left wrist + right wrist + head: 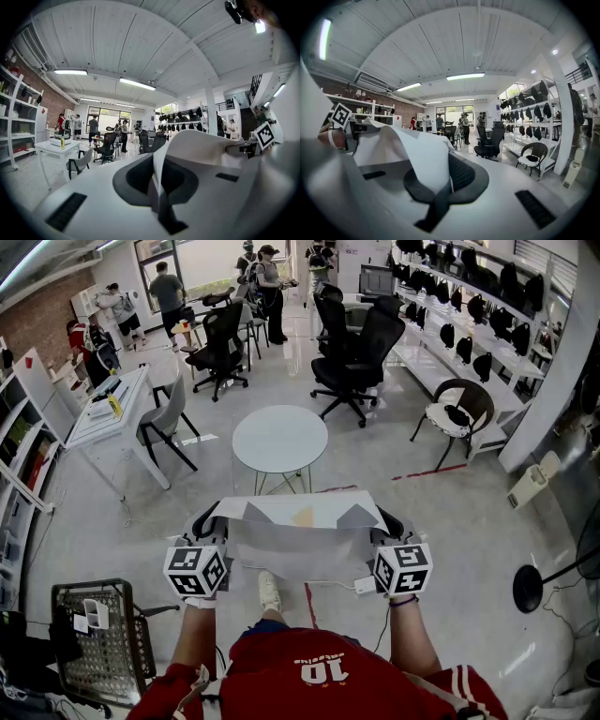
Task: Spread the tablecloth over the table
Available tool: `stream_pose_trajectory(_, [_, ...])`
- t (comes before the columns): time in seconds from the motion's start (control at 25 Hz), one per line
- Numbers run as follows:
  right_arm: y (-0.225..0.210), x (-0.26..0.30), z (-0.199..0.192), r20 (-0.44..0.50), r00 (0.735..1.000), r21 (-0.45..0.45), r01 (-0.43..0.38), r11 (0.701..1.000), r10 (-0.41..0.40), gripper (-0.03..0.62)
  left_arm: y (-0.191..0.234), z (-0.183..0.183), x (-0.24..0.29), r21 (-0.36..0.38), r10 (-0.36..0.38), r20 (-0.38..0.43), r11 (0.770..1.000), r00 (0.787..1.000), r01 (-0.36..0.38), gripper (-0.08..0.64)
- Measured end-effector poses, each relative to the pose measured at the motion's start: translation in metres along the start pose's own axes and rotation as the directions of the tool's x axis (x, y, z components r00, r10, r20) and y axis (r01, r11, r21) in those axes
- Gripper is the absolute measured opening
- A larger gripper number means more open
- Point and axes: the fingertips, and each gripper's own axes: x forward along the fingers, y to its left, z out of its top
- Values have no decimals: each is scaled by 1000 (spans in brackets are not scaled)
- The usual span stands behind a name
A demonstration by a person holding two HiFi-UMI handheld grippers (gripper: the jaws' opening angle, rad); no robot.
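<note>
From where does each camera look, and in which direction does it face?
Head view: on the person's head, looking steeply down at the round table; shows both arms, left gripper and right gripper stretching the tablecloth.
Left gripper view: on that gripper, facing level across the room; its fingers pinch the tablecloth.
Right gripper view: likewise, facing the office chairs; its fingers pinch the tablecloth.
Shared: each gripper view catches the other gripper's marker cube.

White tablecloth (300, 538) w/ grey/tan patches, stretched in air, round white table (279, 437) beyond, uncovered
</note>
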Motion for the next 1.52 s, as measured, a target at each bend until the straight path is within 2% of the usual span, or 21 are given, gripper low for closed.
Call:
stream_pose_trajectory(1.0, [-5,-9,5,45,999,-18,23,1000,-22,15,-8,6,6,3,-20,15,1000,1000,20,11])
stream_pose_trajectory(1.52, [-1,-4,4,59,998,22,-12,1000,11,15,-5,13,4,23,-14,21,1000,1000,13,9])
